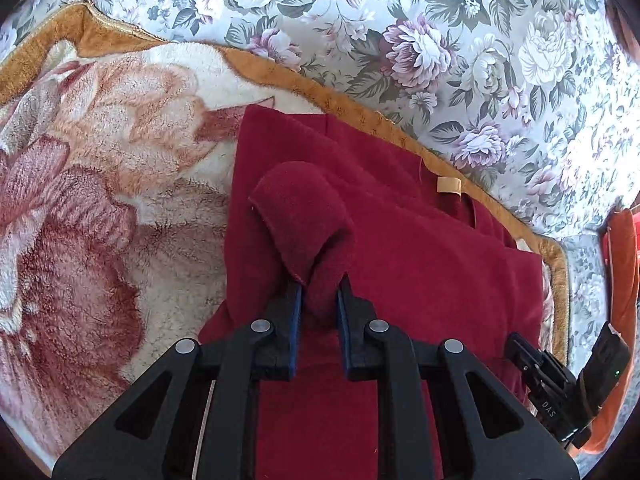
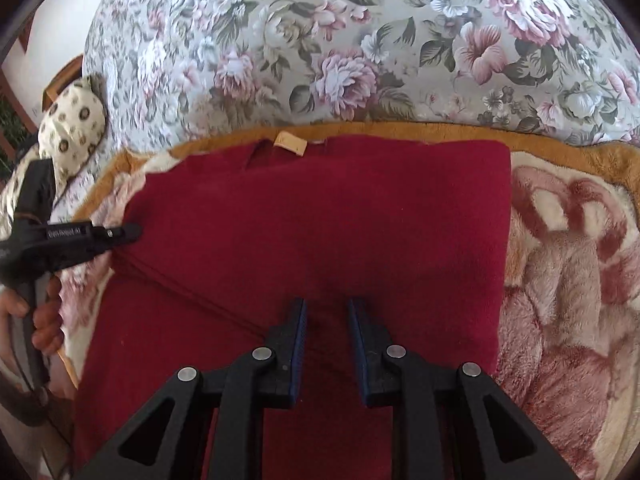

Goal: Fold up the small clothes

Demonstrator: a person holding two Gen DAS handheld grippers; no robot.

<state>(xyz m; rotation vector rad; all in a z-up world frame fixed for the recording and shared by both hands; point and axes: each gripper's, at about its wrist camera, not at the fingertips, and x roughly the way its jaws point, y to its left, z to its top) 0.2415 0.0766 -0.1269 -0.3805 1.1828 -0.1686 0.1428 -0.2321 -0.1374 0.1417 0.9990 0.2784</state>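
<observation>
Visibly, left gripper (image 1: 320,286) jaws pinching red garment (image 1: 420,256), right gripper (image 2: 326,304) jaws spread, "DAS" lettering

Past the dark red garment (image 2: 320,220) the flowered bedspread (image 2: 320,40) lies flat and bare, the plush blanket (image 2: 568,280) to its right is open too, while a spotted cushion (image 2: 76,120) and the left tongs (image 2: 132,232) crowd its left edge.

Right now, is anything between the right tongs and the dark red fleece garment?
Nothing visible. The right tongs hang apart just above the dark red fleece garment, with only bare cloth beneath. The left tongs already pinch a raised fold at its far side.
</observation>
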